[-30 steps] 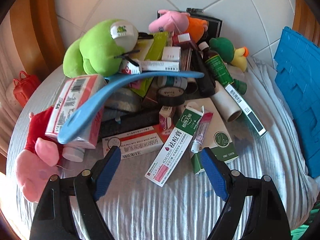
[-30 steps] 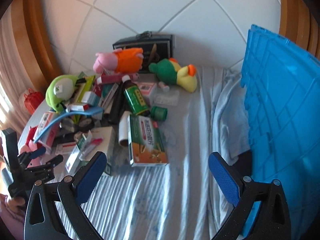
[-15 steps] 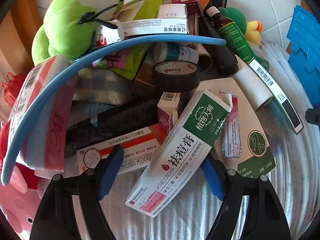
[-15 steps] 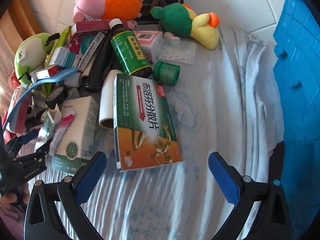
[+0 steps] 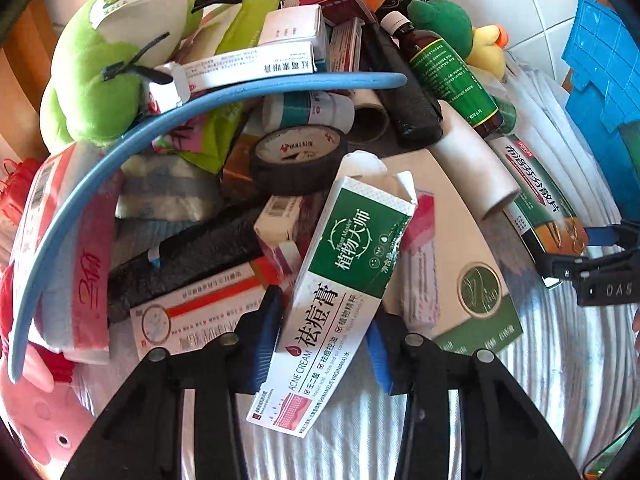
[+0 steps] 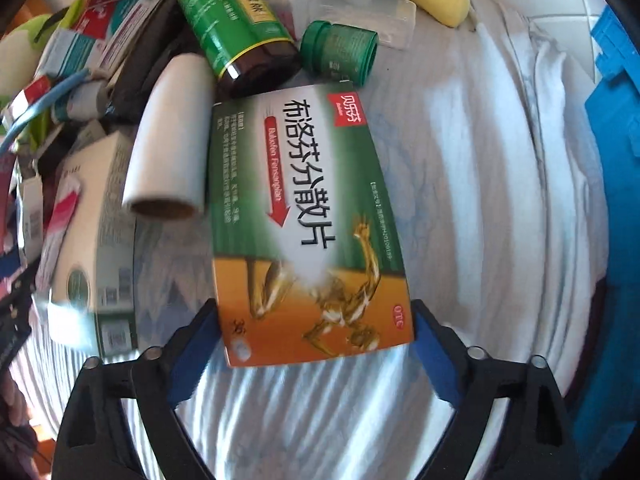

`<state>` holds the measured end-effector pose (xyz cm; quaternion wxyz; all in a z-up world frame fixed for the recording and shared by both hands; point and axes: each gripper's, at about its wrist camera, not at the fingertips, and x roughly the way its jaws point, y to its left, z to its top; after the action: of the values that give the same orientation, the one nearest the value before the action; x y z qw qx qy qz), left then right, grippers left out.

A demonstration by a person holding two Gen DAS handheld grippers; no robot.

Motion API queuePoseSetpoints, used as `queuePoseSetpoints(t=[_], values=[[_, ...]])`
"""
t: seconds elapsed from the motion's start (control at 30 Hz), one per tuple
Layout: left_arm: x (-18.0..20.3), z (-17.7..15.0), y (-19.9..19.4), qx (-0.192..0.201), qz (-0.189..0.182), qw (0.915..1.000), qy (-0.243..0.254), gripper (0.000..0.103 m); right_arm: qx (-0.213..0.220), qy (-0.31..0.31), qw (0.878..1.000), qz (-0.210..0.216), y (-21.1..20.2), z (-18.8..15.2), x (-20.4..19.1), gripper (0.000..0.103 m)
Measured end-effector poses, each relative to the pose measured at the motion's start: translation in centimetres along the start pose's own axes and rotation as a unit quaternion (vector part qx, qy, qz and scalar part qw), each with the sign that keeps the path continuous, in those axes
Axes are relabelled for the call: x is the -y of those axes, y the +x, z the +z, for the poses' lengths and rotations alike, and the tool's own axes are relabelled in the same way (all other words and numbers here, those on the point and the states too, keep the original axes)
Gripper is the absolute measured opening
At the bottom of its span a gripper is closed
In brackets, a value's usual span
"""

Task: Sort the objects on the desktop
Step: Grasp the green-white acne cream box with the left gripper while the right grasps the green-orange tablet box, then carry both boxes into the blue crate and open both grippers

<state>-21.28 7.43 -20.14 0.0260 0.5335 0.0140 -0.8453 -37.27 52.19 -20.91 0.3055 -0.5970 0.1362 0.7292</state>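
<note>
Fingers of my left gripper [image 5: 322, 344] are closing around the acne cream box [image 5: 340, 292], which lies between them; the left pad [image 5: 264, 344] sits at the box's edge and the right pad [image 5: 378, 354] just beside it, but I cannot tell whether they press yet. My right gripper [image 6: 316, 344] is closing too, its 2 fingers straddling the near, orange end of the ibuprofen box [image 6: 304, 216]; the pads look to be right at the box's sides, and I cannot tell if they squeeze it.

Both boxes lie on a striped cloth [image 6: 460, 200] over the worktop, at the near edge of a pile. The acne cream box leans over a pink tube [image 5: 418, 268] and a white-and-green box [image 5: 476, 280], with a black tape roll [image 5: 298, 160] just beyond its far end. A blue curved band [image 5: 120, 160] arcs over the left of the pile, beside a green plush [image 5: 104, 60].

Beside the ibuprofen box on the left lies a white roll [image 6: 172, 144]; at its far end are a brown syrup bottle [image 6: 236, 20] and a small green jar [image 6: 340, 52]. A blue crate [image 6: 616, 200] stands at the right.
</note>
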Motion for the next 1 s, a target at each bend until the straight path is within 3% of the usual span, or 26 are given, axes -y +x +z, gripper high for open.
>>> queuePoseSetpoints(t=[0.2, 0.3, 0.4, 0.83, 0.87, 0.9, 1.0], values=[[-0.5, -2.8, 0.5, -0.059, -0.027, 0.9975, -0.028, 0.035, -0.027, 0.008, 1.0, -0.002, -0.7, -4.9, 0.6, 0.09], [-0.3, -3.7, 0.3, -0.048, -0.013, 0.9985, -0.022, 0.035, -0.033, 0.015, 0.999, 0.008, -1.0, -7.3, 0.9, 0.092], [-0.5, -3.7, 0.4, -0.053, -0.018, 0.9977, -0.038, 0.035, -0.034, 0.019, 0.999, 0.016, -1.2, -8.6, 1.2, 0.102], [0.2, -2.4, 0.9, -0.045, -0.016, 0.9986, -0.023, 0.034, 0.003, 0.002, 1.0, -0.008, -1.0, -5.5, 0.8, 0.102], [0.3, -2.4, 0.7, -0.041, -0.013, 0.9988, -0.021, 0.033, -0.001, -0.001, 1.0, -0.012, -0.7, -5.4, 0.7, 0.099], [0.3, -2.3, 0.4, -0.037, -0.01, 0.9991, -0.02, 0.033, -0.003, -0.005, 1.0, -0.018, -0.5, -5.4, 0.5, 0.089], [0.1, -2.1, -0.9, -0.021, -0.012, 0.9994, -0.026, 0.033, 0.004, -0.023, 0.999, -0.035, -0.9, -6.1, -0.3, 0.088]])
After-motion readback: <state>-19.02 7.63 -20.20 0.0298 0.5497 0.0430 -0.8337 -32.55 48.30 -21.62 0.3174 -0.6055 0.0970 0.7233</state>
